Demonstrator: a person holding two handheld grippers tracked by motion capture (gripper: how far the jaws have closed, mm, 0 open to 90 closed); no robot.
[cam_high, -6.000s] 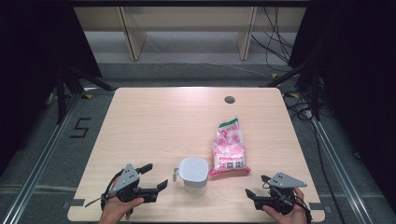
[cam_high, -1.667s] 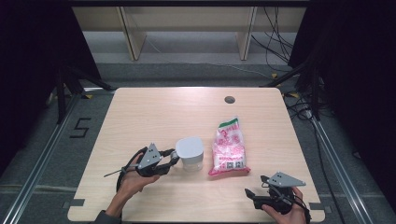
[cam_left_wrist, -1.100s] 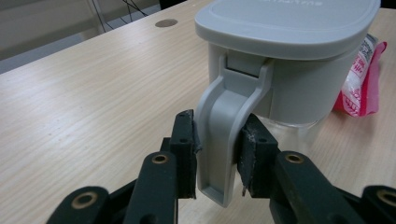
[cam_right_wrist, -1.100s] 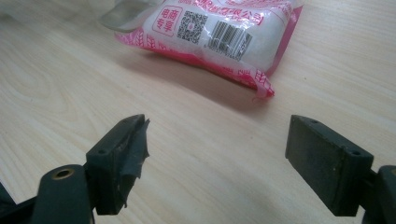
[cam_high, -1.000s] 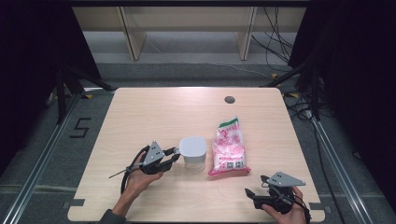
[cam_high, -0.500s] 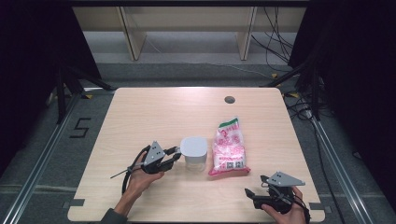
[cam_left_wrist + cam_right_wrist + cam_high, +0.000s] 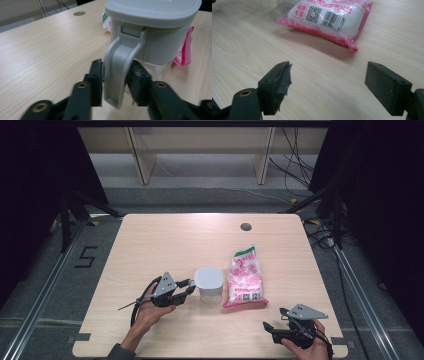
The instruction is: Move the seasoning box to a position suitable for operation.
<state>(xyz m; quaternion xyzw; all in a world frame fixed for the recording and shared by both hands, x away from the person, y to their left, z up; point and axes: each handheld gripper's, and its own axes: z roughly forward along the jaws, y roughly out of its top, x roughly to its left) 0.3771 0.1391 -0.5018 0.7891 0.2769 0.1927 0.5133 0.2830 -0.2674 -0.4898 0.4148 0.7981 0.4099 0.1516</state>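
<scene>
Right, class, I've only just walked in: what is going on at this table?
A person works at a wooden table with a claw in each hand. The left claw has its jaws around the handle of a grey lidded container; they have just been opening, though the handle is between them. The right claw rests open near the table's front edge, short of a pink-and-white packet lying beside the container.

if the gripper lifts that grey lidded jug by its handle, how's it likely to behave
The jug is probably stiff moulded plastic, so the handle should not flex much. Held from one side only, it may swing or tilt. The lower body looks clear with no visible contents, so it is likely light. The smooth handle could slip between the left gripper pads.
</scene>
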